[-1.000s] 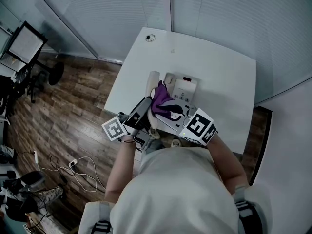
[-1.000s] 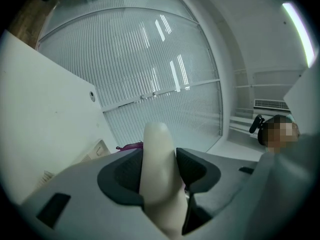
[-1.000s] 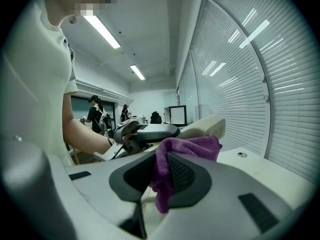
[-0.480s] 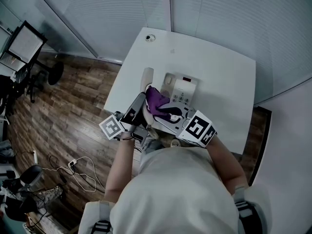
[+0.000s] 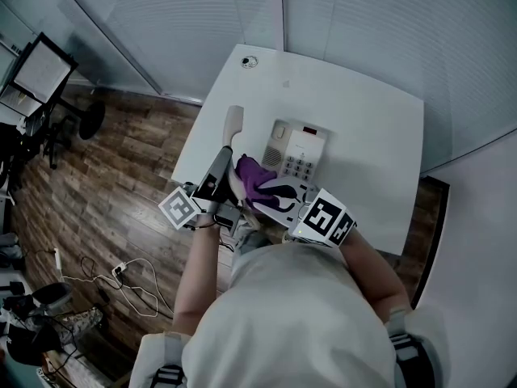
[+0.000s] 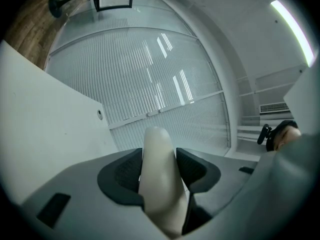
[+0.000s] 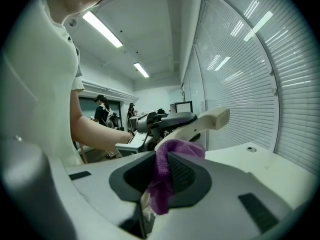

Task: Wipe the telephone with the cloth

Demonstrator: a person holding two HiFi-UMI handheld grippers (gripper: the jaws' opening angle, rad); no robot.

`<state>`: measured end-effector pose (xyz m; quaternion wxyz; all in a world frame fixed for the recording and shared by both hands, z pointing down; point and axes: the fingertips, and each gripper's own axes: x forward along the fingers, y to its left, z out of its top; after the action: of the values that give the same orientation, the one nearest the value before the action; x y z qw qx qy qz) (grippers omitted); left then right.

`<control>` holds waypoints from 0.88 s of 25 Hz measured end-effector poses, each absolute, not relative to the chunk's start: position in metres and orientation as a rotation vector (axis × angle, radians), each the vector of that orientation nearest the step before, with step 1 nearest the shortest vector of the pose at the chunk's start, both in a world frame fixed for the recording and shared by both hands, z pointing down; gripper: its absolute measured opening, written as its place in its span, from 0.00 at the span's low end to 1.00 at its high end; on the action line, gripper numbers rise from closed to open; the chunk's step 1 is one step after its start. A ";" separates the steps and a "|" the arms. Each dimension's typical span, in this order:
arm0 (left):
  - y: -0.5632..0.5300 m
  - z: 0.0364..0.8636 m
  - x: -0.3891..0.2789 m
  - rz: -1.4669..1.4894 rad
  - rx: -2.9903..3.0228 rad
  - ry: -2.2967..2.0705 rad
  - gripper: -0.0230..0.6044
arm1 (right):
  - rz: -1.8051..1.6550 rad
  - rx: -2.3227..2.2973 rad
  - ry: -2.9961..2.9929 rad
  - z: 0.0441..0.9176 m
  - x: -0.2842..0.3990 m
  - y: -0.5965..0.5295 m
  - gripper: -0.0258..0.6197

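Head view: my left gripper point(image 5: 223, 162) holds the handset point(image 5: 233, 124) off the telephone point(image 5: 300, 147) on the table point(image 5: 371, 128). It has swung further left since a second ago. The right gripper point(image 5: 275, 192) pinches the cloth point(image 5: 255, 176).

Left gripper view: the fingers point(image 6: 122, 171) clamp the handset; its lower end is cut off.

Right gripper view: the fingers are closed on the cloth just under the handset; I can't tell if they touch.

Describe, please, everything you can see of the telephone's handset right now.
The handset is cream, smooth plastic, with a rounded end. It is lifted off the phone base, tilted upward, clamped by the left tongs. The purple cloth, held in the right tongs, seems to touch its lower part.
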<state>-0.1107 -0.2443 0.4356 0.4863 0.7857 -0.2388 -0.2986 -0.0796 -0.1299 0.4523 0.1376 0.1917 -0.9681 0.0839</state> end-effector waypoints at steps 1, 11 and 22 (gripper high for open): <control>-0.244 0.437 -0.111 -0.726 1.912 -0.587 0.39 | 0.245 0.550 -2.802 0.453 -0.079 -0.128 0.17; -0.240 0.442 -0.110 -0.713 1.907 -0.615 0.39 | 0.254 0.536 -2.800 0.459 -0.078 -0.113 0.17; -0.243 0.443 -0.110 -0.643 1.945 -0.641 0.39 | 0.293 0.622 -2.764 0.467 -0.067 -0.116 0.17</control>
<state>-0.1099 -0.2434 0.4433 0.4773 0.7963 -0.2624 -0.2632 -0.0665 -0.1161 0.4667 0.1462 0.2159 -0.9600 0.1016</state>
